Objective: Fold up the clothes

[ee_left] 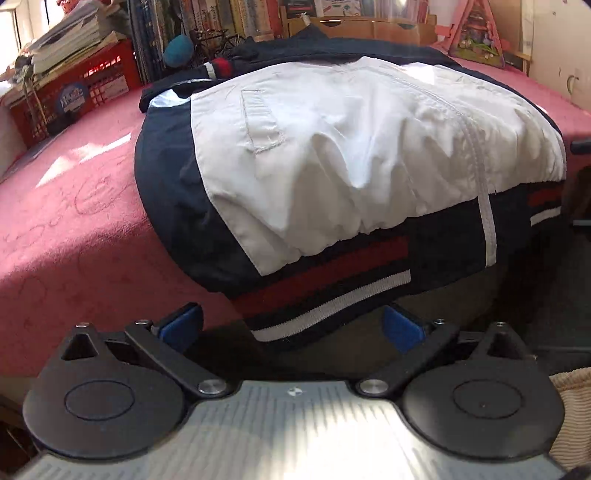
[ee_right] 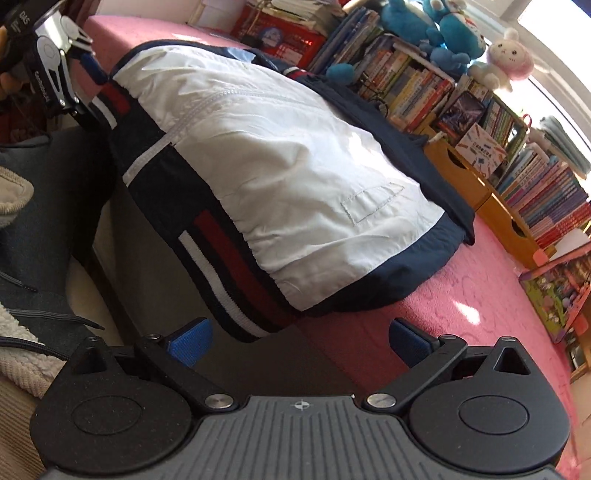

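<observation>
A white and navy jacket [ee_left: 332, 147] [ee_right: 266, 166] with a red and white striped hem [ee_left: 332, 291] [ee_right: 221, 254] lies folded on the pink table cover [ee_left: 74, 206] [ee_right: 461, 306]. The hem hangs over the table's near edge. My left gripper [ee_left: 291, 326] is open, its blue pads [ee_left: 181, 325] on either side of the hanging hem, just short of it. In the right wrist view the left gripper [ee_right: 88, 88] shows at the jacket's far hem corner. My right gripper [ee_right: 301, 345] is open and holds nothing, low in front of the near hem corner.
A red crate [ee_left: 74, 92] stacked with books sits at the table's back corner. Rows of books [ee_right: 424, 85], blue and pink plush toys [ee_right: 436, 22], a wooden drawer box [ee_right: 461, 173] and a pink toy house [ee_left: 476, 40] line the far side. A person's fleece clothing [ee_right: 14, 199] is beside the table.
</observation>
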A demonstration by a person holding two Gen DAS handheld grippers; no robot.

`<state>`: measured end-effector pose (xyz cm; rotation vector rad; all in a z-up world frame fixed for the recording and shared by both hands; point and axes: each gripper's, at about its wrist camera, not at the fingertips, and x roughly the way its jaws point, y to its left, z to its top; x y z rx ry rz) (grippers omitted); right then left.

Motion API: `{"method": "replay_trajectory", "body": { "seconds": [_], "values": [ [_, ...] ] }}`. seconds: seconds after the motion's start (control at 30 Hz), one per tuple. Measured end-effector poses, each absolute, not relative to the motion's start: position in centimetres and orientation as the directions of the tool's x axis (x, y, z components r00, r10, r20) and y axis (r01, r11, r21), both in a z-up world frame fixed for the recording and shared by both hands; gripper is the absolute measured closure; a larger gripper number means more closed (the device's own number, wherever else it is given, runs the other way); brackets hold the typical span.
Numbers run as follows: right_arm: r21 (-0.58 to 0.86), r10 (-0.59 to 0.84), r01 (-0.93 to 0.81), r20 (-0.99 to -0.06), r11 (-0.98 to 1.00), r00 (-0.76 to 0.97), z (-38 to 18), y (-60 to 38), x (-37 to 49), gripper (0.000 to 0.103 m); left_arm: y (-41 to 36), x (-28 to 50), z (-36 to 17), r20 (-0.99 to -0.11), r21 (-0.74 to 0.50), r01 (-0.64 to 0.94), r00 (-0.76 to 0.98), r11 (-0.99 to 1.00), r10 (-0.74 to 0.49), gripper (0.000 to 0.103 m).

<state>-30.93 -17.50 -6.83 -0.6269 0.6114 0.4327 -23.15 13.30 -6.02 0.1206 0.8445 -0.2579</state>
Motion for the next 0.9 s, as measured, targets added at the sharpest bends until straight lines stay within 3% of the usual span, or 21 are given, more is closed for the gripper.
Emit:
{"method": "replay_trajectory", "body": {
  "seconds": [0.13,0.2,0.23,0.27,0.33,0.57,0.67,0.73,0.9],
  "values": [
    [-0.134,0.324,-0.540,-0.672,0.831,0.666,-6.7,-18.9,-29.3,0.000,16.5,-21.7,-6.6,-0.712,-0.321,0.193,0.596,0.927,-0.371,0.001],
    [0.004,0.401,-0.532,-0.660,0.847,0.635,-6.4,-19.4,-28.1,0.002,17.1,-21.3,-6.3,-0.667,-0.415,0.198,0.598,0.888,-0.445,0.020],
    [0.077,0.435,-0.522,-0.662,0.849,0.610,-6.2,-19.7,-27.7,0.014,17.2,-21.3,-6.0,-0.645,-0.446,0.209,0.599,0.870,-0.474,0.038],
    [0.150,0.461,-0.502,-0.671,0.852,0.581,-5.8,-20.1,-27.2,0.041,17.2,-21.6,-5.4,-0.638,-0.441,0.225,0.603,0.869,-0.480,0.050],
    [0.287,0.523,-0.467,-0.670,0.837,0.527,-4.7,-21.1,-26.3,0.078,16.7,-22.9,-3.6,-0.618,-0.414,0.284,0.610,0.865,-0.496,0.061],
    [0.520,0.691,-0.459,-0.474,0.720,0.546,1.1,-23.5,-24.0,0.085,15.4,-23.5,3.7,-0.378,-0.388,0.524,0.660,0.758,-0.650,0.060],
    [0.560,0.715,-0.468,-0.383,0.683,0.585,3.2,-23.3,-21.0,0.085,14.1,-19.7,4.9,-0.338,-0.341,0.542,0.691,0.768,-0.639,0.057],
    [0.562,0.708,-0.466,-0.356,0.683,0.609,4.1,-22.5,-17.8,0.085,13.3,-16.2,4.9,-0.355,-0.306,0.513,0.720,0.802,-0.596,0.058],
    [0.498,0.579,-0.327,-0.523,0.803,0.626,2.4,-18.4,-8.5,0.084,11.7,-8.1,1.6,-0.537,-0.215,0.337,0.743,0.917,-0.399,0.057]
  ]
}}
